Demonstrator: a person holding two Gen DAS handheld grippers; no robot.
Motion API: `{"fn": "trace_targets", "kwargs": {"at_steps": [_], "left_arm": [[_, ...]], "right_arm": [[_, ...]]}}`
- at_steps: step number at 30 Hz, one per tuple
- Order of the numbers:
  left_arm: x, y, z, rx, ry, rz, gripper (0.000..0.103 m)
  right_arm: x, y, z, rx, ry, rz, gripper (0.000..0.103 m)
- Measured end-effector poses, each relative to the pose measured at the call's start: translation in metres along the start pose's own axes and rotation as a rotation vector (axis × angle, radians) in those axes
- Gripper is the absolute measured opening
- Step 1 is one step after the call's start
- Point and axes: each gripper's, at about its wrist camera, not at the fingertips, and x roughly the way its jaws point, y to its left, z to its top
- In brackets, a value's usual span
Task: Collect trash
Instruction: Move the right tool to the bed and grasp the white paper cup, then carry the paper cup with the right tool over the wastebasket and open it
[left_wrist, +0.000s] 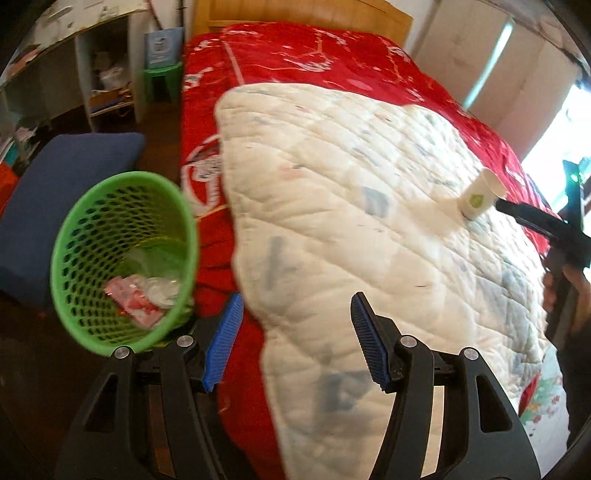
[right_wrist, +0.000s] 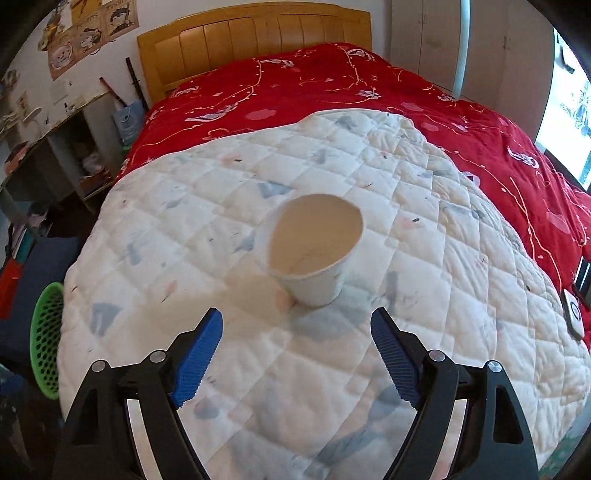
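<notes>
Both the left gripper and right gripper gape wide, holding nothing; paper cup stands upright on the quilt, green basket beside the bed.

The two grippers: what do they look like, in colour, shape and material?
The left gripper and the right gripper look alike: curved black plastic arms with triangular cut-outs, round silver bolts at the joints, and blue ribbed pads on the inner faces of the fingers. No cables or markings show, and no sleeve can be made out.
</notes>
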Motion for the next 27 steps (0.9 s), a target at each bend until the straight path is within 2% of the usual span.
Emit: {"fn": "trace_targets", "kwargs": {"at_steps": [8,14,15,18,24,27], "left_arm": [[0.025,-0.049,0.017,0.079,0.028,-0.04,0.061],[0.048,-0.077,0.032,0.101,0.059,-0.074,0.061],[0.052,-0.082,0.034,0.105,0.064,-0.078,0.061],[0.063,-0.093,0.04,0.113,0.083,-0.1,0.061],[0.074,-0.111,0.049,0.129,0.088,-0.119,0.061],[0.075,-0.117,0.055,0.132,0.082,-0.134,0.061]], "right_arm": [[0.027,-0.009,0.018,-0.017,-0.001,-0.003,0.08],[0.049,-0.016,0.028,-0.026,0.006,-0.014,0.079],[0.051,-0.018,0.028,-0.023,0.004,-0.006,0.078],[0.055,-0.021,0.03,-0.017,0.007,0.011,0.062],[0.048,-0.025,0.033,-0.02,-0.01,0.053,0.059],[0.03,-0.026,0.037,-0.032,-0.027,0.073,0.059]]}}
